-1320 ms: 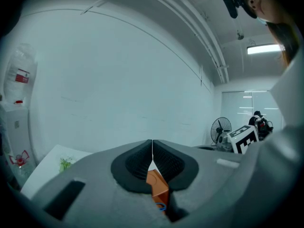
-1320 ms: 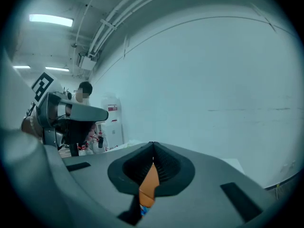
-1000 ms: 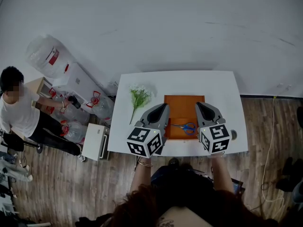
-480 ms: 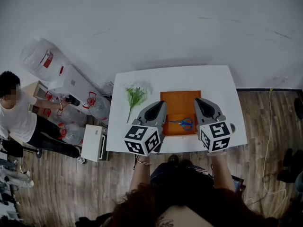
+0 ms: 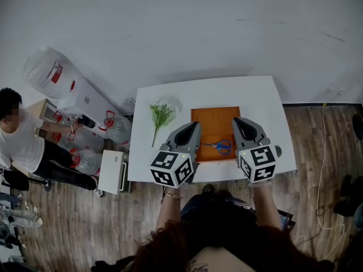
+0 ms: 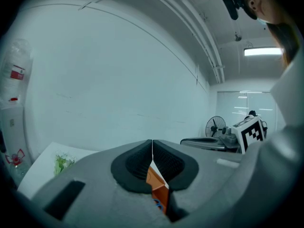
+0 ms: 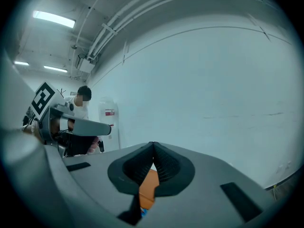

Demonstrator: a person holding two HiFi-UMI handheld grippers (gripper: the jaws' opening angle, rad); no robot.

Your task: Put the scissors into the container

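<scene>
An orange tray [image 5: 214,120] lies open-topped at the middle of a white table [image 5: 266,103]. The left gripper [image 5: 194,127] and right gripper [image 5: 237,122] flank it, both with jaws together, hanging over its side edges. Scissors [image 5: 219,147] occupy the tray's near part; its far half is bare. A flower sprig [image 5: 161,115] lies left of the tray, apart from it. Bare tabletop runs along the far edge and right side. A low white cabinet [image 5: 113,170] stands just beside the table's left end.

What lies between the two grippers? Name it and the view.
In the head view, the scissors lie on the orange tray, between the left gripper and the right gripper. Both grippers are shut and empty.
</scene>
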